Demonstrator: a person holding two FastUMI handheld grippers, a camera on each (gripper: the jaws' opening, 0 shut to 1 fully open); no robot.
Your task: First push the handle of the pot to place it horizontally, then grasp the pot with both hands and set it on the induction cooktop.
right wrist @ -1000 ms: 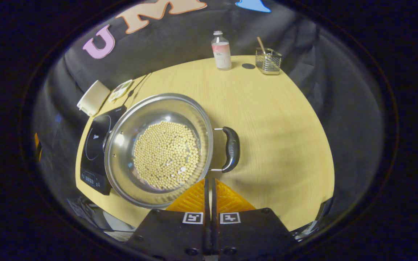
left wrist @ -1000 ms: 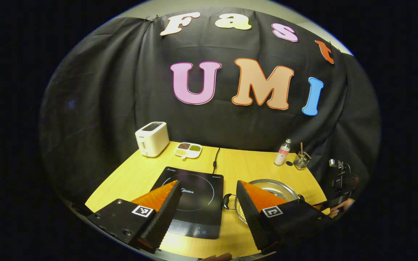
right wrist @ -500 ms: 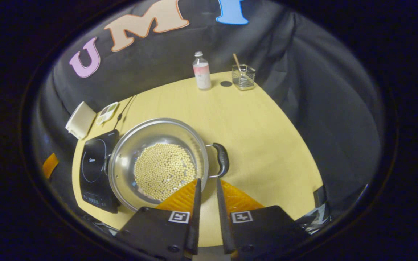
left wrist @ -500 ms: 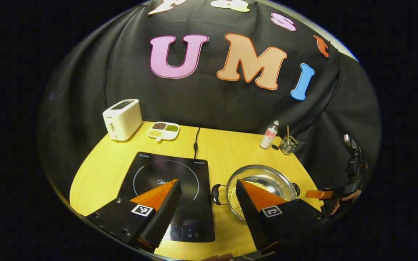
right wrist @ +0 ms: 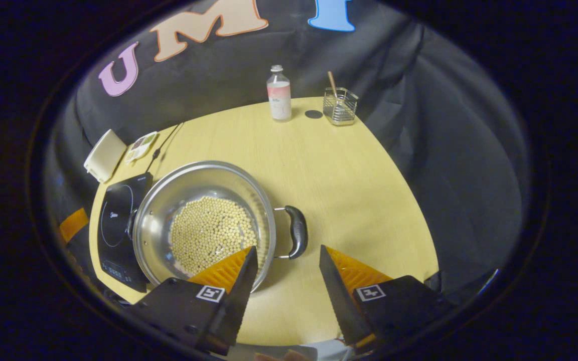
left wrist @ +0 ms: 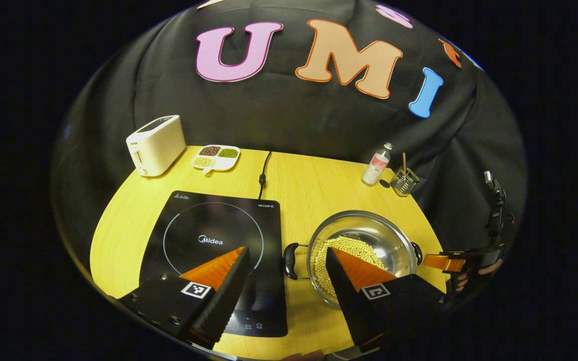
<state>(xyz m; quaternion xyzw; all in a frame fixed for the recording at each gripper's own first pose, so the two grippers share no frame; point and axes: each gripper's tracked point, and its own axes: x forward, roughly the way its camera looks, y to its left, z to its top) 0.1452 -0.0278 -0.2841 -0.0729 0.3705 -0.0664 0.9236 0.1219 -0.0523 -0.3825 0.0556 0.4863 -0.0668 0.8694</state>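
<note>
Pot (right wrist: pixel 203 223) standing on bench (right wrist: pixel 349 180), just beside right edge of induction cooktop (left wrist: pixel 213 245), not yet on it; full of small pale beans. Two black handles w/ line running left-right: right handle (right wrist: pixel 296 231) in right gripper view, left handle (left wrist: pixel 289 260) next to cooktop in left gripper view. So judged: push step looks done, step in hand = approach for two-hand grasp.

Right claw (right wrist: pixel 285 263) w/ jaws wide apart, empty, hovering just short of right handle. Left claw (left wrist: pixel 286 265) also apart, empty, above gap betw. cooktop and pot, left handle betw. its fingers in view.

Next, prob.: lower each claw over own handle, close both firmly, lift level (beans loose, could spill), shift pot left onto ring of cooktop.
</note>
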